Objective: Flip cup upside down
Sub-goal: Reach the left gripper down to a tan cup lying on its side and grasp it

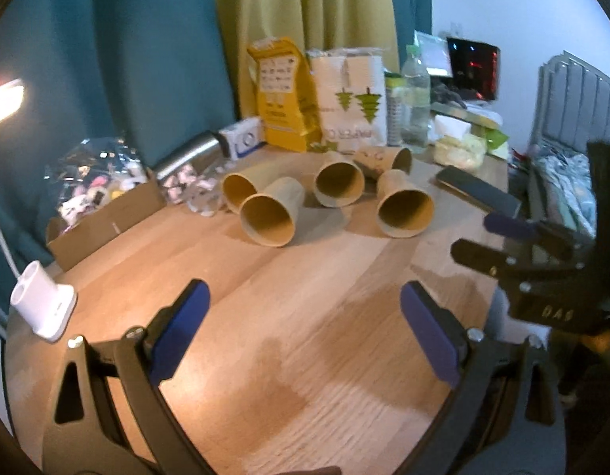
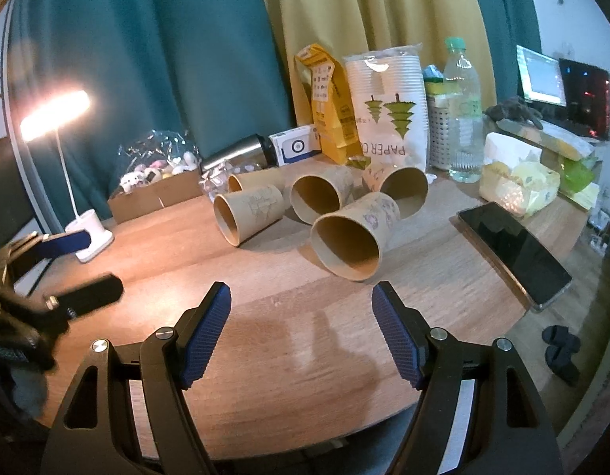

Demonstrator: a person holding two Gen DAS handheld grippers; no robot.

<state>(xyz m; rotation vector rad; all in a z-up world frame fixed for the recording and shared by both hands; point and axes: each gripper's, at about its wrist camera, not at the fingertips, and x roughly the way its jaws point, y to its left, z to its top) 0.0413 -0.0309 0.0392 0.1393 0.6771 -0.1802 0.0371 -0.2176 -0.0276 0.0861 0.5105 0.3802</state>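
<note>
Several brown paper cups lie on their sides on the wooden table [image 1: 305,316], mouths toward me. In the left wrist view the nearest are one cup [image 1: 271,213] at centre left and another cup [image 1: 403,209] at centre right. In the right wrist view the closest cup [image 2: 352,237] lies just beyond my fingers. My left gripper [image 1: 305,297] is open and empty above bare table. My right gripper [image 2: 301,301] is open and empty, a short way in front of that closest cup. Each gripper shows in the other's view: the right gripper [image 1: 498,237] and the left gripper [image 2: 75,265].
A phone [image 2: 514,253] lies at the table's right. A lamp base [image 2: 89,239], a cardboard box [image 2: 154,194], a steel flask [image 2: 237,154], a yellow bag [image 2: 328,107], a paper-cup pack [image 2: 388,111] and a water bottle [image 2: 463,118] stand along the back.
</note>
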